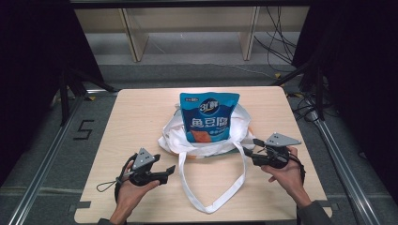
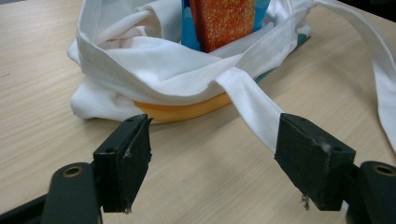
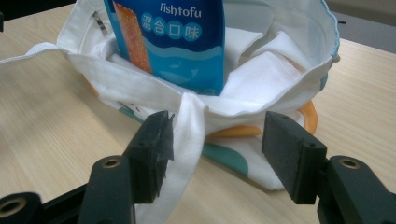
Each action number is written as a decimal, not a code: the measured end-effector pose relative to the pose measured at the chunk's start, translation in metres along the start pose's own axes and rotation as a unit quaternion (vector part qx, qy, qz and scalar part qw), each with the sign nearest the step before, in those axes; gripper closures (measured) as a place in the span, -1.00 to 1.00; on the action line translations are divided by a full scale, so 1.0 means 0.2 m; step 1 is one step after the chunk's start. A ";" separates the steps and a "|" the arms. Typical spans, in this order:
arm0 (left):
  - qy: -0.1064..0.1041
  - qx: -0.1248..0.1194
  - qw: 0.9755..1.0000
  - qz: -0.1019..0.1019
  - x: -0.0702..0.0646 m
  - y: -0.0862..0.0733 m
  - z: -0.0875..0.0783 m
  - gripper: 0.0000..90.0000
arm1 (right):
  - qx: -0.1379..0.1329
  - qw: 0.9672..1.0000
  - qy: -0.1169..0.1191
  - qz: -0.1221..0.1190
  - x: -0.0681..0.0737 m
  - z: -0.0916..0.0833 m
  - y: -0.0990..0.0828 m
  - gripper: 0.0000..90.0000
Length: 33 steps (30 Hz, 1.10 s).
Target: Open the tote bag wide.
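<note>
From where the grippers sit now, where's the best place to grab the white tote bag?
Take the white tote bag by its strap, near where each end joins the rim. The strap is flat and thin, lying free on the table, so open jaws can pinch it across its width, coming from the near side.

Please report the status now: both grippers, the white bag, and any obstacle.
Left gripper open, strap runs past its jaw, not gripped. Right gripper open, strap between jaws, unpinched. White bag on table, blue snack pouch upright inside. Nothing in the way.

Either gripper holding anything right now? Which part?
Nothing held. Left gripper and right gripper stand open at the white tote bag, each with its strap beside one pad, unclamped.
</note>
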<state>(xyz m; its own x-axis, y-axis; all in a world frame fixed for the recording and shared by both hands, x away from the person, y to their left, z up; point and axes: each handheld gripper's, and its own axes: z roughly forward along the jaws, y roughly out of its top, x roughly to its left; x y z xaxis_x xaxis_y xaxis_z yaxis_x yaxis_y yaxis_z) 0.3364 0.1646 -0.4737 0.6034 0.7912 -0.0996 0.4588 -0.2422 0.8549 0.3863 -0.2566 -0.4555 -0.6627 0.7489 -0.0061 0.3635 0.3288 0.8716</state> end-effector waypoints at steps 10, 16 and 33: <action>0.002 0.001 1.000 0.011 -0.01 -0.08 -0.04 -0.44 | 0.007 1.000 0.000 0.001 0.04 -0.02 -0.04 -0.07; 0.006 0.000 1.000 0.007 -0.01 -0.11 -0.06 -0.48 | 0.013 1.000 0.000 0.012 0.04 -0.03 -0.05 -0.07; -0.003 0.008 0.999 0.033 -0.08 -0.17 -0.09 -0.51 | 0.026 1.000 0.006 -0.008 0.10 -0.10 -0.13 -0.14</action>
<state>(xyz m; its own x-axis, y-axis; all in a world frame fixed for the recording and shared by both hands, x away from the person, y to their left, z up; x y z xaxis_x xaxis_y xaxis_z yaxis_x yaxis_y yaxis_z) 0.2993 0.1699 -0.4928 0.6368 0.7697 -0.0462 0.4284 -0.3033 0.8512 0.3492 -0.2620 -0.4685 -0.6762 0.7366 -0.0130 0.3866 0.3698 0.8449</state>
